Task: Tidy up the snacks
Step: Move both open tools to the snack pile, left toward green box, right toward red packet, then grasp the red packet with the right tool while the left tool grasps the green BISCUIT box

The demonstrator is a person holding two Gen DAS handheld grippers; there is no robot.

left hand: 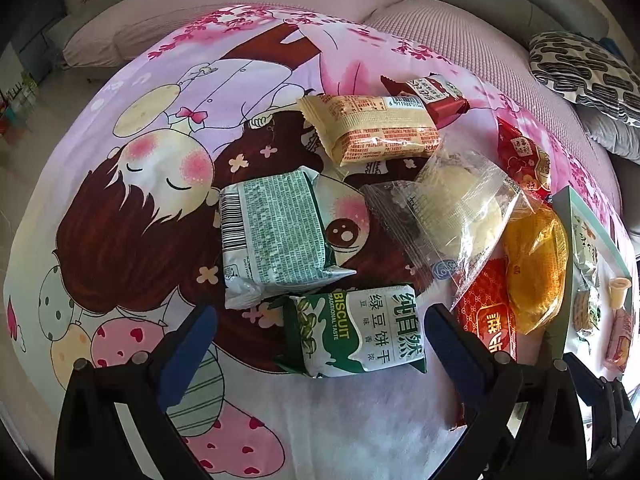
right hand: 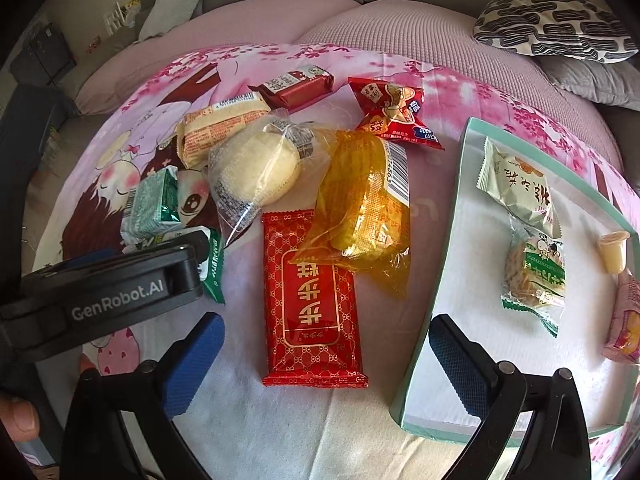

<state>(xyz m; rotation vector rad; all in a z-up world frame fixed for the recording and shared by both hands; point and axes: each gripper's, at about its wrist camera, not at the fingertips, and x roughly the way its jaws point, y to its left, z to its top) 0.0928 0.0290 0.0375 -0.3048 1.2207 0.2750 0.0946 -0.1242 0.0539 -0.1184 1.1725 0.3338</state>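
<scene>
My left claw (left hand: 320, 328) spread wide, empty; green biscuit pack (left hand: 352, 330) dead ahead between fingers, long axis crosswise. Right claw (right hand: 326, 344) released too.

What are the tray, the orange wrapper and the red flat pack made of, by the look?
Tray: looks like thin card, matte teal rim, white inside; straight folded walls. Orange wrapper: clear tinted plastic film, glossy; crinkles, contents show through. Red flat pack: opaque printed film, possibly foil-lined; shiny, crimped ends.
</scene>
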